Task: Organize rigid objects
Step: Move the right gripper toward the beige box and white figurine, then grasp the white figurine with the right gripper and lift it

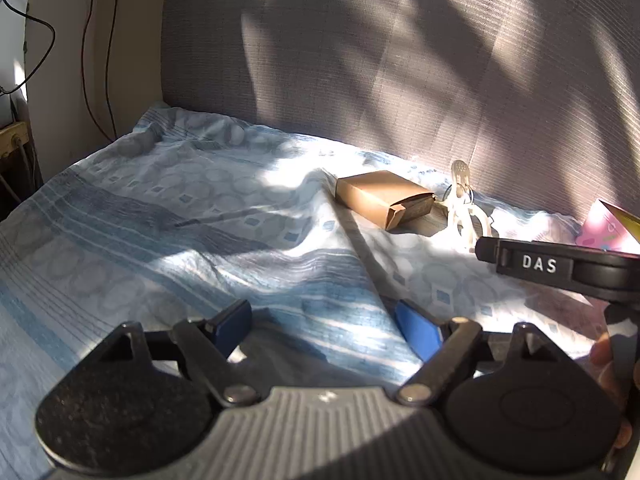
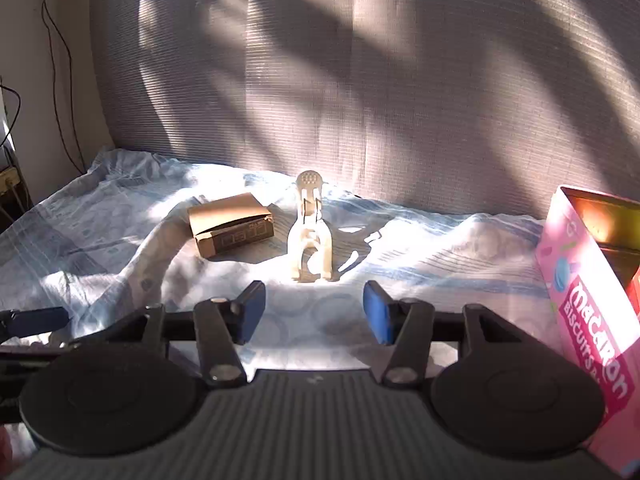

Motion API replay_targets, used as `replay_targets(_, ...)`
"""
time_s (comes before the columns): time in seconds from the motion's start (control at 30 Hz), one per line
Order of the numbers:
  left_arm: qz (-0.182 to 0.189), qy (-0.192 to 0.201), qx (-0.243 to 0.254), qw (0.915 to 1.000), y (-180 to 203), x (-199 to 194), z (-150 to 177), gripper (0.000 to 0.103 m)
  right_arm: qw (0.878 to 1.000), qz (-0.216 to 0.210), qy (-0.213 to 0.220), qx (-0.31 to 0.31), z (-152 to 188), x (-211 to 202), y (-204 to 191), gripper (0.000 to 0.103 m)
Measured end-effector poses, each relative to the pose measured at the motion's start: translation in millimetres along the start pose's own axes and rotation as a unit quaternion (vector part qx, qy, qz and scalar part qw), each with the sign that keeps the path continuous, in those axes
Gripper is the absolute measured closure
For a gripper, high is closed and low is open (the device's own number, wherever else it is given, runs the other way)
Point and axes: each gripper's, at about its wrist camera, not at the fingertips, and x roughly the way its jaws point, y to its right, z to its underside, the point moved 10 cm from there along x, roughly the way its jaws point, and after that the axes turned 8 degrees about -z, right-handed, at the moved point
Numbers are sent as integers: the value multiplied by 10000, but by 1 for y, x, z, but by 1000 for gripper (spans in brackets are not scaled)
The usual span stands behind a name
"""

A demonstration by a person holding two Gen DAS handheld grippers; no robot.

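Observation:
A small brown cardboard box [image 2: 230, 224] lies on the blue patterned sheet [image 2: 100, 240], its end flap open; it also shows in the left wrist view [image 1: 382, 198]. A white plastic clip [image 2: 311, 236] stands just right of it, seen too in the left wrist view [image 1: 464, 208]. A pink macaron biscuit box [image 2: 592, 312] stands open at the right edge; its corner shows in the left wrist view [image 1: 610, 226]. My right gripper [image 2: 314, 312] is open and empty, just short of the clip. My left gripper [image 1: 326, 332] is open and empty over the sheet.
A grey fabric wall [image 2: 360, 80] rises behind the sheet. Black cables [image 1: 96, 60] hang down the pale wall at the left. The sheet has a raised fold [image 1: 352, 240] running toward the brown box. The right gripper's black body [image 1: 560, 268] crosses the left wrist view.

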Motion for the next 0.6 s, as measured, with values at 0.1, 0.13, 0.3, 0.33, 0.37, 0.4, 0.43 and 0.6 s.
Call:
replay_targets(0.1,-15,-17,37,10000,2,2,0,19,9992,-23,-342,207,-2,34,4,41)
replay_targets(0.13,-10,-23,28,10000,1,2,-1,19,9991,-5,-372,201,-6,41,4,40)
replay_targets(0.3,4,-33,4,10000,1,4,-1,18,9989,43,-458,-33,-15,60,3,47)
replay_targets(0.33,10,-34,1,10000,1,4,-1,18,9991,-23,-425,-33,-15,59,1,59)
replay_targets(0.37,16,-35,0,10000,1,4,-1,17,9992,-21,-399,-88,-14,56,0,65)
replay_targets(0.4,15,-36,6,10000,2,4,-1,17,9991,-23,-392,-142,-12,53,-1,69)
replay_targets(0.43,12,-35,13,10000,2,4,-1,17,9991,-51,-395,-145,-10,49,-1,69)
replay_targets(0.6,27,-33,48,10000,2,3,0,15,9985,-278,-367,-294,8,15,-2,69)
